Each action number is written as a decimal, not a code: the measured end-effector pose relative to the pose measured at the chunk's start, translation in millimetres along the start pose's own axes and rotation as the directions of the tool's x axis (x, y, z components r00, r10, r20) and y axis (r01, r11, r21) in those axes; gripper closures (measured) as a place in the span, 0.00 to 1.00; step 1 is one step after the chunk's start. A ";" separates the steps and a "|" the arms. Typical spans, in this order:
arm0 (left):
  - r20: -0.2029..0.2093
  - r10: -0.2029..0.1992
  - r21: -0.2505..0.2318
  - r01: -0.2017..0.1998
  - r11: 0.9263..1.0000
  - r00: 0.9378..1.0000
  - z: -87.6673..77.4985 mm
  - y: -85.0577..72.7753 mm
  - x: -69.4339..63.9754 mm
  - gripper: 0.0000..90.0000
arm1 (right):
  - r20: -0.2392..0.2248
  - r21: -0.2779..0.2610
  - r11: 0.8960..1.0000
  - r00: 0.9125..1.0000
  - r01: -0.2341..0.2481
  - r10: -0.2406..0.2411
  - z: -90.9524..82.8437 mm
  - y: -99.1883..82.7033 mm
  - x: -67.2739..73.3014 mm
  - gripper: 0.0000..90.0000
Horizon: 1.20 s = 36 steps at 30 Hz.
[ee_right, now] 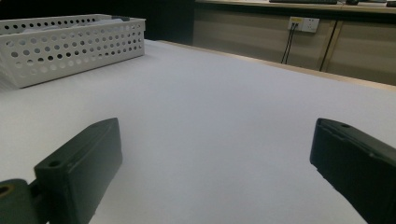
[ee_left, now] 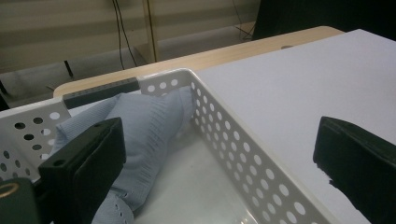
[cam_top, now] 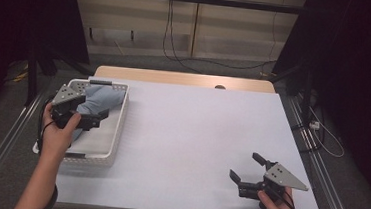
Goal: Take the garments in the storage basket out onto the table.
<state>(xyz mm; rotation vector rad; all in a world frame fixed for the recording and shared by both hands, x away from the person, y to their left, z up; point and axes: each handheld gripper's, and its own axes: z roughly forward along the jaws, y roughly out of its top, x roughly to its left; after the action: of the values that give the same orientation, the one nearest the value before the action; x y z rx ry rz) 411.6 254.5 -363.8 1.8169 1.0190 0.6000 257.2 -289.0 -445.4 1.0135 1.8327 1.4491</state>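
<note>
A white perforated basket point(cam_top: 117, 129) stands at the table's left side with a light blue knitted cloth point(cam_top: 101, 98) bunched in its far end. My left gripper point(cam_top: 103, 119) hovers over the basket, open. In the left gripper view its jaws straddle the basket's right wall point(ee_left: 233, 154): one jaw is next to the cloth point(ee_left: 144, 126), the other is above the white table top. My right gripper point(cam_top: 247, 167) rests low near the front right of the table, open, with nothing between its jaws. The right gripper view has that gripper point(ee_right: 215, 140) facing the basket point(ee_right: 70, 42) across bare table.
The white table top point(cam_top: 196, 130) stretches between the basket and the right gripper. A wooden strip point(cam_top: 185, 78) edges its far side. A dark grey handle point(ee_left: 100, 89) sits on the basket's far rim. Cables trail on the floor behind, and metal rails flank the table.
</note>
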 end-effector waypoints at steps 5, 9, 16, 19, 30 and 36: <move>-0.002 0.000 0.014 0.000 1.000 1.000 4.7 0.2 3.5 0.03 | 0.001 0.001 1.000 1.000 0.000 0.000 0.0 0.0 -0.2 0.02; -0.013 -0.004 0.029 0.005 1.000 1.000 6.9 -0.9 6.9 0.03 | -0.002 0.006 1.000 1.000 -0.001 0.001 0.4 -0.2 0.1 0.02; -0.033 0.005 0.063 -0.003 0.998 0.999 10.3 -2.3 14.6 0.03 | -0.004 0.010 1.000 1.000 0.003 -0.003 0.7 -0.4 0.5 0.02; -0.036 -0.001 0.071 0.003 0.997 0.999 12.4 -2.4 19.0 0.03 | -0.005 0.010 1.000 1.000 0.002 -0.002 1.0 -0.5 0.3 0.02; -0.022 -0.018 0.090 0.020 0.996 1.000 24.2 -4.4 23.9 0.03 | -0.005 0.011 1.000 1.000 0.003 -0.003 0.5 -0.5 0.1 0.02; -0.028 -0.022 0.098 0.025 0.995 0.999 28.3 -1.6 27.5 0.03 | -0.007 0.010 1.000 1.000 0.000 0.000 0.4 -0.5 0.0 0.02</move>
<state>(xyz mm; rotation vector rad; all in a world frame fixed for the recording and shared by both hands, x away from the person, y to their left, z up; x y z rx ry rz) 446.9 264.2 -378.6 1.8843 1.1038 0.5699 257.4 -288.9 -446.0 1.0148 1.8473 1.4466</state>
